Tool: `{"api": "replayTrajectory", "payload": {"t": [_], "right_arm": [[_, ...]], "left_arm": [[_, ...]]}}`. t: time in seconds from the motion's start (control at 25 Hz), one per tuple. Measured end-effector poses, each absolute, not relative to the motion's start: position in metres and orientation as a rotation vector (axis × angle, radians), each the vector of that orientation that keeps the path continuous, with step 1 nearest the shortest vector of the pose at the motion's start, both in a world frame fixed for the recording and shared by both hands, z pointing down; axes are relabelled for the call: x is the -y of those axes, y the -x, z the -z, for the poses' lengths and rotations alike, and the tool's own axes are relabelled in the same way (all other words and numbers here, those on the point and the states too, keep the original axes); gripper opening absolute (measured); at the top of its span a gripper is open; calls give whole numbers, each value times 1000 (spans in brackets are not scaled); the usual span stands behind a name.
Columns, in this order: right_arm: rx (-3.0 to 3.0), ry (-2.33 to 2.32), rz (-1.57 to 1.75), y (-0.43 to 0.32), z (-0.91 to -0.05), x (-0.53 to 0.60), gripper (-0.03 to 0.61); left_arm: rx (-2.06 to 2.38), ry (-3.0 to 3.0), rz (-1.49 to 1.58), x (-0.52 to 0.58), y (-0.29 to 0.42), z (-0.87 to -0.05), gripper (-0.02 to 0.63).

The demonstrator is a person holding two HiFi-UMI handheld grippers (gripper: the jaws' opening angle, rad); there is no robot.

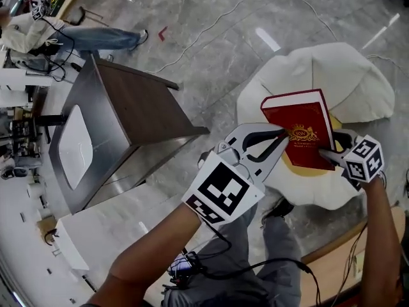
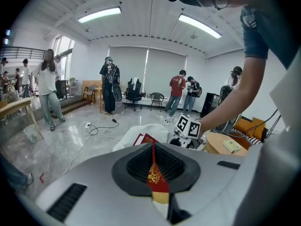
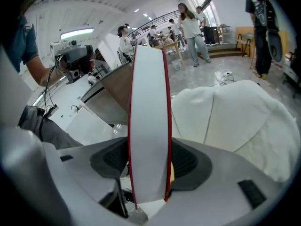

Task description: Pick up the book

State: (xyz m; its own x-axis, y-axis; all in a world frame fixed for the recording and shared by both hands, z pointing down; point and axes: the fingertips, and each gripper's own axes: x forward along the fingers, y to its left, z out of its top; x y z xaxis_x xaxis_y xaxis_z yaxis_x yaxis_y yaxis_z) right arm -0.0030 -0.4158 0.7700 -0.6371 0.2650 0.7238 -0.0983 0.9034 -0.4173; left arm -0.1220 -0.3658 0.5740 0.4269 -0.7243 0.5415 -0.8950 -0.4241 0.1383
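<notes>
Head view: the left gripper (image 1: pixel 280 138) is pinched onto the cover edge of the red book (image 1: pixel 299 121), which is held above the white beanbag (image 1: pixel 339 69). Its page block is clamped by the right gripper (image 1: pixel 330 152). The pickup is judged essentially done.

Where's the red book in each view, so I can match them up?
Head view: book right of centre, over the cushion.
Left gripper view: book low centre, edge-on between the jaws.
Right gripper view: book centre, white page edge upright between the jaws.
Shared landmark: the white cushion.
</notes>
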Motion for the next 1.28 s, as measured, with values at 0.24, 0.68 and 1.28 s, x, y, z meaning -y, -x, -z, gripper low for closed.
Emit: {"api": "replayTrajectory", "payload": {"t": [0.24, 0.68, 1.28], "right_arm": [[2271, -46, -596, -24, -724, 406, 268], [2404, -321, -647, -57, -634, 390, 268], [2604, -629, -620, -81, -513, 362, 268]], "left_arm": [[1381, -2314, -582, 369, 102, -539, 17], [1384, -2379, -582, 364, 81, -475, 17], [1409, -2457, -538, 346, 65, -404, 17]]}}
